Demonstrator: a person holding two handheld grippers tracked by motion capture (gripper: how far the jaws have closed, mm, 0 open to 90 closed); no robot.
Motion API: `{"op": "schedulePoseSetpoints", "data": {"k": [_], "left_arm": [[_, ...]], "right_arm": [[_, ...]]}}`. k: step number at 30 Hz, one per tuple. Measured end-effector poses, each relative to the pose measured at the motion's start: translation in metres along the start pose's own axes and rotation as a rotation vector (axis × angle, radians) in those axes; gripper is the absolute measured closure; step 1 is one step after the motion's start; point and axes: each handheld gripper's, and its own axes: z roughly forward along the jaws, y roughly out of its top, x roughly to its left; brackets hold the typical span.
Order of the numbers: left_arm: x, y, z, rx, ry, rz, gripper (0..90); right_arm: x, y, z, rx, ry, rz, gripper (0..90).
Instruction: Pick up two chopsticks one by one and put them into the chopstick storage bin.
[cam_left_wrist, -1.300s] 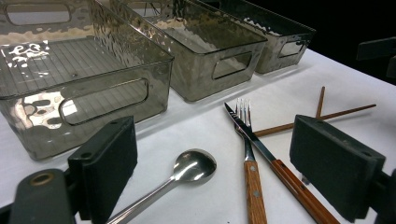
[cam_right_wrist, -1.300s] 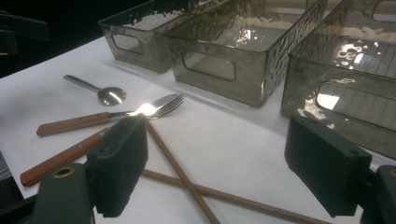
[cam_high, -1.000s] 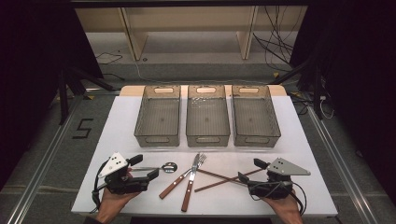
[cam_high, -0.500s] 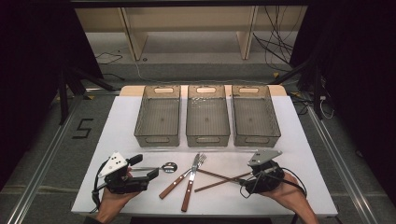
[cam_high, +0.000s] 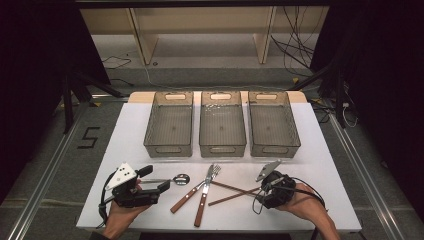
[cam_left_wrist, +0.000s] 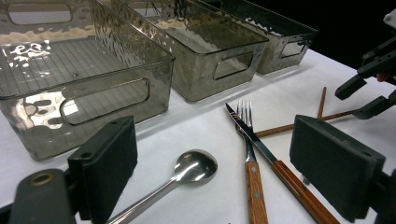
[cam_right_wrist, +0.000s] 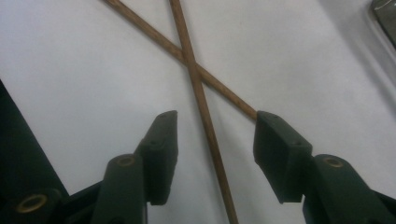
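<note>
The crossed wooden chopsticks (cam_right_wrist: 194, 70) lie flat on the white desk (cam_high: 330, 190), just right of the knife (cam_high: 192, 195) and fork (cam_high: 206, 192), in front of the three clear bins (cam_high: 222, 125). Your right claw (cam_right_wrist: 212, 154) now stands right over them: a second ago it rested farther toward the desk's right edge with its nose pointing left, and it has since slid in toward the sticks and turned to look down on them. Its jaws have just been closing from full spread. One chopstick runs between the pads and the other's end disappears behind the right-hand pad, but neither pad presses yet, so nothing is gripped and the claw is partly closed around the stick rather than clenched on it.

I read this as the start of the pick. The sticks cross just ahead of the pads, so closing here may catch one stick and nudge the other; you will probably want both together, or a clean single one.

Your left claw (cam_left_wrist: 212, 163) has not shifted. It sits released near the front left of the desk, jaws wide, with the spoon (cam_left_wrist: 194, 167) lying between them untouched.
</note>
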Motion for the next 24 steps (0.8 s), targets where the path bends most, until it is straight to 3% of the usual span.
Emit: {"op": "schedulePoseSetpoints", "data": {"k": [11,18,24], "left_arm": [[0.000,0.000,0.000,-0.002,-0.003,0.000,14.5],[-0.001,0.000,0.000,0.000,-0.004,0.003,14.5],[-0.001,0.000,0.000,-0.001,-0.004,0.002,14.5]], "right_arm": [[-0.001,0.007,0.009,0.080,0.019,-0.031,67.8],[0.000,0.011,0.013,0.121,0.021,-0.071,73.5],[0.003,0.013,0.019,0.163,0.026,-0.114,83.6]]}}
